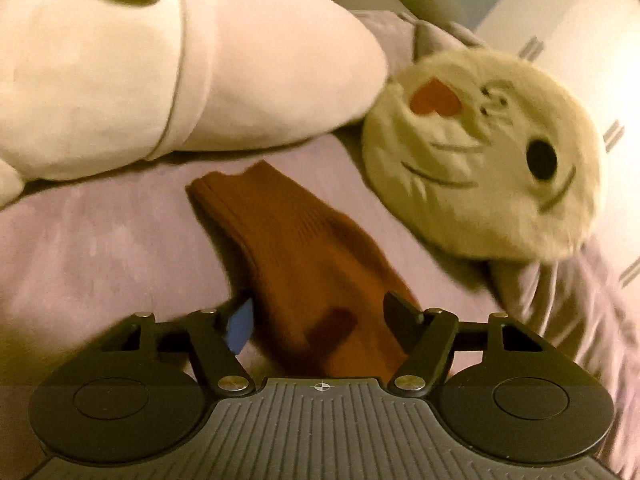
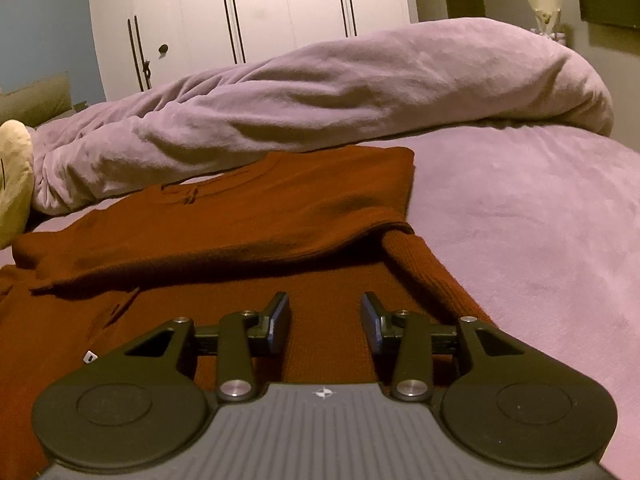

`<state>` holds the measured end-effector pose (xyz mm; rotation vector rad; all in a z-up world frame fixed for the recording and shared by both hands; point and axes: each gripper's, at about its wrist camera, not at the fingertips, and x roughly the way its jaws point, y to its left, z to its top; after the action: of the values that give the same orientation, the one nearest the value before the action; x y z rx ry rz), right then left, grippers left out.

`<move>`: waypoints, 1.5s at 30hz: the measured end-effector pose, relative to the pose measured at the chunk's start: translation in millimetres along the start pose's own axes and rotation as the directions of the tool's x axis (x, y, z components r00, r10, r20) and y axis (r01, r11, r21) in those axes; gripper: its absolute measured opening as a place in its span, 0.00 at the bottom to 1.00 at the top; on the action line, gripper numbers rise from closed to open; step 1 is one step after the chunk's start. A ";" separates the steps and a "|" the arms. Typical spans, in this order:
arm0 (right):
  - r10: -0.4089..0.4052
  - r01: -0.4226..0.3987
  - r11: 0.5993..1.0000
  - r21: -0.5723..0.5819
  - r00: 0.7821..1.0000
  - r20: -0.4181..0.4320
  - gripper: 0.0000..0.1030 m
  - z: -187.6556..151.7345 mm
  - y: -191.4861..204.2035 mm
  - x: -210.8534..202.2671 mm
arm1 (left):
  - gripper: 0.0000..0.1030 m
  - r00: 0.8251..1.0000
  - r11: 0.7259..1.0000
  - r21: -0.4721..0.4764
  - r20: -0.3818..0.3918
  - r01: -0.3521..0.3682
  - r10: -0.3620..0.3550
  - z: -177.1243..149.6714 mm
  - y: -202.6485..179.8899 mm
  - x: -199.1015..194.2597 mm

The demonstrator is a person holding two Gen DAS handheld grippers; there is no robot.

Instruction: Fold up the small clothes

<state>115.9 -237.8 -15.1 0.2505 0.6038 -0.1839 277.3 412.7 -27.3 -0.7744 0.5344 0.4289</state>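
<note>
One rust sweater [image 2: 248, 216] lies on the bed [image 2: 520, 220] beside two plush toys [image 1: 480, 160]; left gripper [image 1: 320, 316] and right gripper [image 2: 325, 320] both gape open.

A rust-brown knit sweater [image 2: 248, 216] lay partly folded on the bed, one ribbed sleeve [image 1: 304, 248] stretching toward eleven o'clock.

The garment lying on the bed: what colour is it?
The garment is rust brown, a plain knit. It shows best in the right wrist view, on the lilac bed cover.
</note>
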 end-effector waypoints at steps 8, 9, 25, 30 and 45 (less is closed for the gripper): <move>0.014 -0.014 1.000 0.010 1.000 0.008 0.41 -1.5 -3.0 1.7 | 0.08 0.998 0.985 -0.167 -0.046 0.040 -0.048 13.2 34.5 1.1; 0.019 -0.020 1.000 0.016 1.000 0.010 0.41 -1.7 -4.2 1.5 | 0.08 0.998 0.989 -0.138 -0.039 0.045 -0.050 13.8 30.4 -4.8; 0.075 -0.076 0.995 0.066 0.997 0.018 0.47 0.1 -12.0 -0.8 | 0.10 0.893 0.694 0.572 -0.183 0.437 -0.411 -151.5 -215.6 -147.9; 0.087 -0.085 0.993 0.084 0.996 -0.018 0.47 6.2 -14.0 -6.2 | 0.39 0.896 0.691 0.573 -0.336 0.439 -0.291 -231.7 -219.1 -133.6; 0.494 -0.442 0.853 0.279 0.856 -0.154 0.40 53.8 79.9 31.1 | 0.67 0.995 0.775 0.627 -0.099 0.086 -0.031 -256.2 -114.6 -164.7</move>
<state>189.3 -180.0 23.8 0.6480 0.7237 0.2572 135.6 119.8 -19.9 -0.1515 0.6810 0.1330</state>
